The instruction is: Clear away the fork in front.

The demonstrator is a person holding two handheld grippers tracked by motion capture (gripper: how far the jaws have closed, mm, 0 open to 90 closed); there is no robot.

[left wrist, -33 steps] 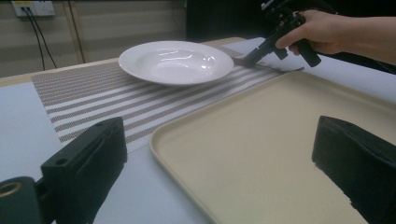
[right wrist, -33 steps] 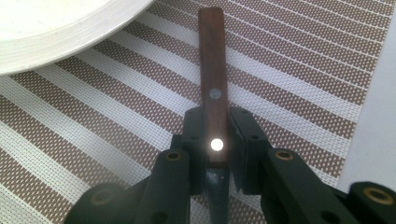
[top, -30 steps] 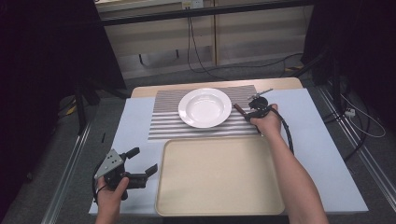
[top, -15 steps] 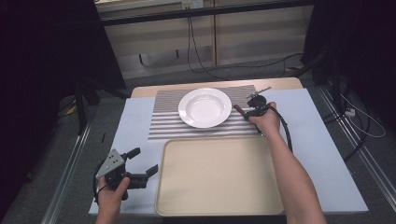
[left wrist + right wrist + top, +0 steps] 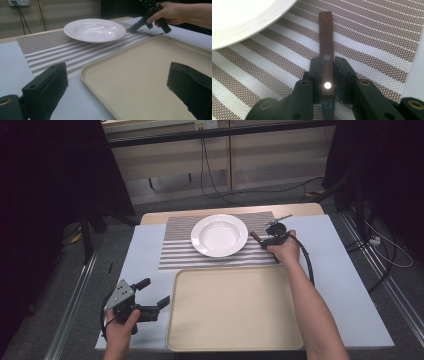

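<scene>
Knife in the right gripper, beside the white plate on the striped mat; left gripper wide apart near the tray, nothing between. Left gripper view: black jaws spread over tray corner, plate beyond. Right gripper view: wooden handle (two rivets) of knife clamped tight between jaws, just above mat.
</scene>
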